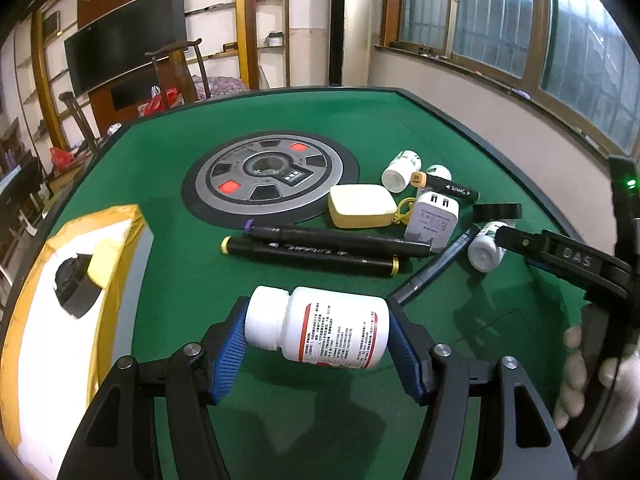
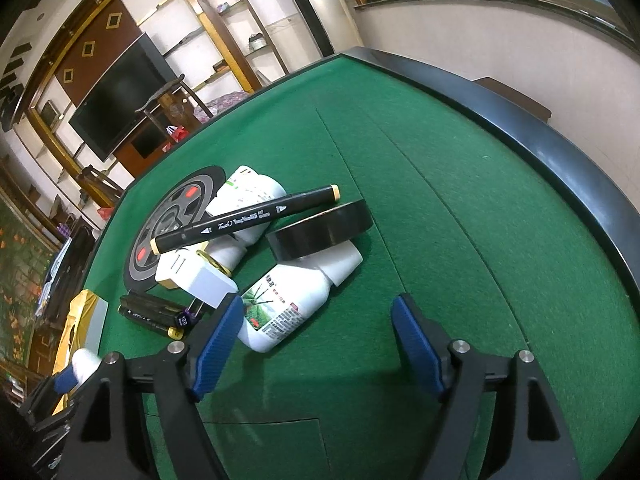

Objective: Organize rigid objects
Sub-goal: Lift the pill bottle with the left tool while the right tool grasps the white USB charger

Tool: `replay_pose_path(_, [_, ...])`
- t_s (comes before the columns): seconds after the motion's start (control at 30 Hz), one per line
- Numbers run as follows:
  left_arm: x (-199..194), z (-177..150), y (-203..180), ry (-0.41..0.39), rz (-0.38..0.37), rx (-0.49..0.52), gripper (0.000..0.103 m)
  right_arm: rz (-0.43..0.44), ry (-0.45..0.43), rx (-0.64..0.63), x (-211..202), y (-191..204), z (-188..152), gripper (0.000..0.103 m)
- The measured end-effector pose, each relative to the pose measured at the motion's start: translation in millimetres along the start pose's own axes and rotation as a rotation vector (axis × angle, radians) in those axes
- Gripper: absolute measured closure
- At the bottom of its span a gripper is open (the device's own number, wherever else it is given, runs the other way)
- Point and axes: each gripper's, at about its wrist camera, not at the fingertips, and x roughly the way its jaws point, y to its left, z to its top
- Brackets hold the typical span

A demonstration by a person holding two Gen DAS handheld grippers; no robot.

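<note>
My left gripper (image 1: pixel 318 334) is shut on a white pill bottle (image 1: pixel 320 328) with a red-edged label, held sideways above the green felt table (image 1: pixel 192 280). To its left stands a yellow-taped box (image 1: pixel 60 300) with a black piece and a yellow block inside. My right gripper (image 2: pixel 320 338) is open and empty, just short of a white bottle with a green label (image 2: pixel 288 308) that lies on the felt. A black tape roll (image 2: pixel 320 230) rests on that bottle's cap. A black marker (image 2: pixel 248 218) lies across other white bottles.
Two black markers (image 1: pixel 320 248), a yellow case (image 1: pixel 362 210), a white charger (image 1: pixel 434 218) and small white bottles (image 1: pixel 400 170) lie in a heap by the round centre disc (image 1: pixel 272 176). The table's raised black rim (image 2: pixel 540 136) runs along the right.
</note>
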Motion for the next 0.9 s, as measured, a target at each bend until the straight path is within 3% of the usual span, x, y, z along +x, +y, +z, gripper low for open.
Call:
replay_pose_path(0.23, [-46.2,-14.3,34.7,-0.043,-0.063,-0.088,0.035,-0.043,-0.012,-0.042,-7.4,8.4,-1.5,0.026])
replay_pose_path(0.37, [-69.5,-19.1,56.9,-0.089,-0.084,-0.138,0.035,0.011,-0.018,-0.057,-21.6,24.8,-3.3,0.026])
replay_pose_path(0.57, [-73.7,-24.2,70.3,-0.1,-0.114,-0.179,0.035,0.032,0.0,-0.293,-18.4,85.1,4.7,0.026])
replay_pose_path(0.77, [-63.9,-27.5,82.6,-0.074,-0.131,-0.214,0.035,-0.017,0.056,-0.429,7.0,110.1,14.1,0.028])
replay_pose_path(0.87, [-57.8,-29.1,86.7,-0.058,-0.139,-0.228,0.035,-0.027,0.083,-0.465,22.3,115.3,16.5,0.037])
replay_pose_path(0.9, [-56.4,-29.5,87.4,-0.055,-0.14,-0.229,0.035,-0.022,0.097,-0.472,28.3,116.6,17.1,0.045])
